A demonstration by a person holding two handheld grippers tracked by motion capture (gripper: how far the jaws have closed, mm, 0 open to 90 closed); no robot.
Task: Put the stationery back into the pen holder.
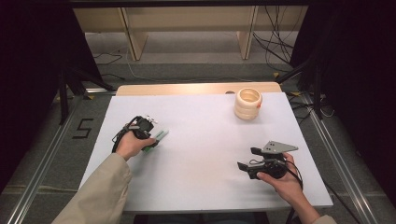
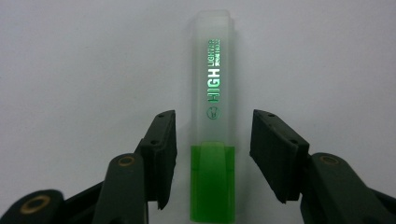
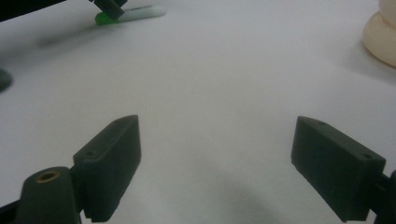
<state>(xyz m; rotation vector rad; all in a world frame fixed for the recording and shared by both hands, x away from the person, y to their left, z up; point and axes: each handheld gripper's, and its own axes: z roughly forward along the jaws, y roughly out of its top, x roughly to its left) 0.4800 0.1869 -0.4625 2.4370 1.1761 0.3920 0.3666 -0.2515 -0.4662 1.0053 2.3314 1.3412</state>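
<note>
We are working at a white table (image 1: 210, 177), and our left gripper (image 2: 212, 154) is straddling a green highlighter (image 2: 214, 116) that is lying flat on the left part of the surface, well apart from the cream ribbed pot (image 1: 248, 103) standing near the far edge. In the left gripper view the jaws are standing on either side of the pen where its clear cap meets the green barrel, with a sliver of table showing on each side, so the pads are not pressing on it yet; the gripper is part-way spread around it rather than pinching. Our right gripper (image 3: 215, 163) is resting low over bare table at the right, jaws wide apart with nothing between them. We are judging the highlighter to be light, stiff and smooth plastic, likely to roll or slip if pinched off-centre, and its cap may pull loose under a hard tug. So we are favouring a hold across the barrel close to the middle, squarely on its flatter sides, with modest pressure.
</note>
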